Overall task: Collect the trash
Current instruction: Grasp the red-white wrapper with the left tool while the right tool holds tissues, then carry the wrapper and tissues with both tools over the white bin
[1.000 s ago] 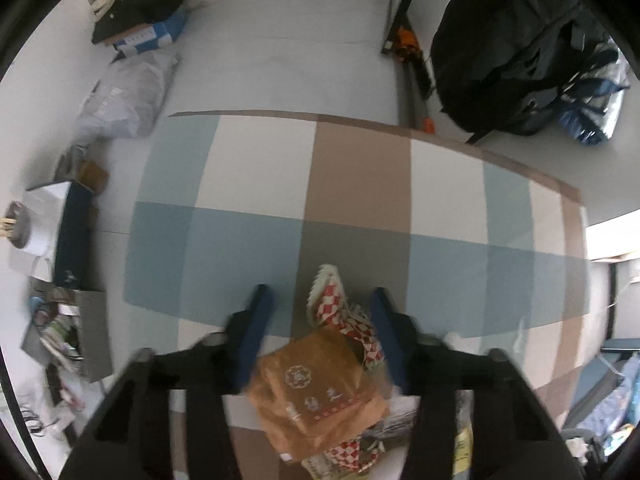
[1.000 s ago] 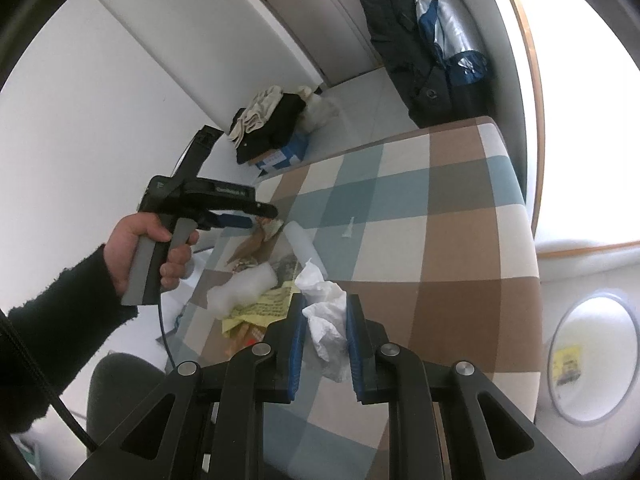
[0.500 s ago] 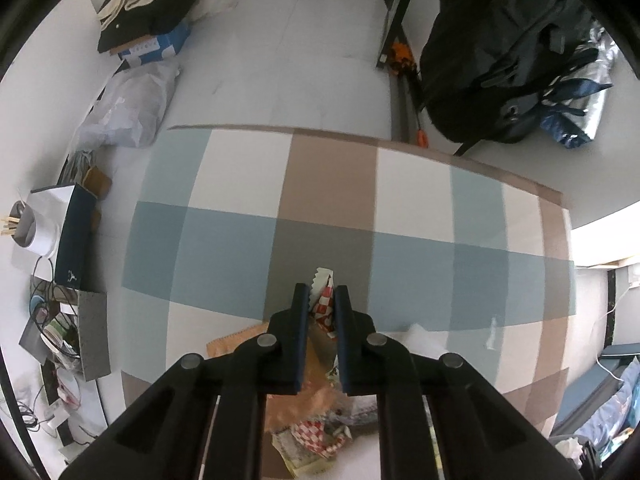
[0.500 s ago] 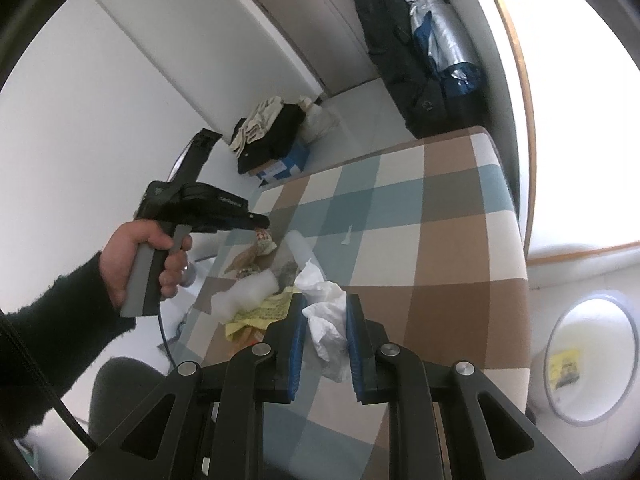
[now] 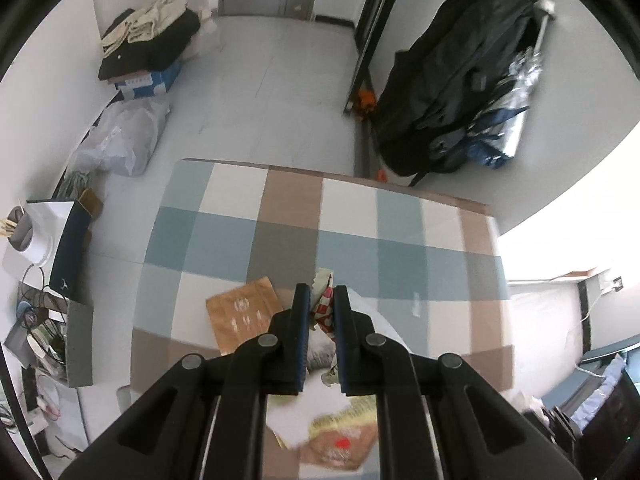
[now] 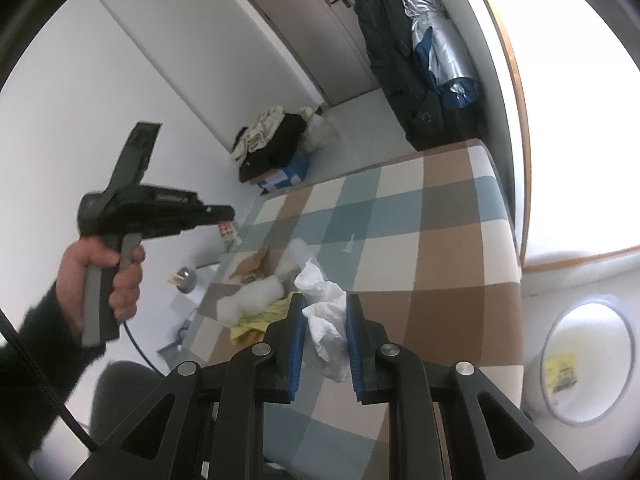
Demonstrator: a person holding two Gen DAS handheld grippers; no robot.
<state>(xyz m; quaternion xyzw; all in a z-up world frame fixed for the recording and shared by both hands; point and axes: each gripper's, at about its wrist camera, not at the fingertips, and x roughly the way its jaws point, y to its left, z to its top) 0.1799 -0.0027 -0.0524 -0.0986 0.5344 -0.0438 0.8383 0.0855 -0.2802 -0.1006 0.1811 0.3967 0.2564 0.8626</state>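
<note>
- The red-checked wrapper (image 5: 325,309) is pinched in my left gripper (image 5: 321,300). The jaws stand almost together on it, and in the right wrist view it hangs clear above the bench (image 6: 452,272), over its left edge.
- It is thin, light paper, I judge. It will bend and flutter, so a hold on a folded, thicker part is safer than on a loose corner.
- My right gripper (image 6: 326,320) is closed narrowly on a crumpled white tissue (image 6: 326,312), near the front edge of the bench. The tissue is very soft and compresses; part of it sticks out past the pads toward the bench, so it may tear if pulled.
- On the checked cloth of the bench, near the left edge, more trash waits: a brown paper bag (image 5: 244,312), a yellow wrapper (image 6: 260,316) and a white soft lump (image 6: 256,296). They lie touching in one pile.
- The bag looks flat and a little stiff; an edge is the best place to take it.
- A small white scrap (image 6: 350,245) lies apart, toward the middle of the bench.
</note>
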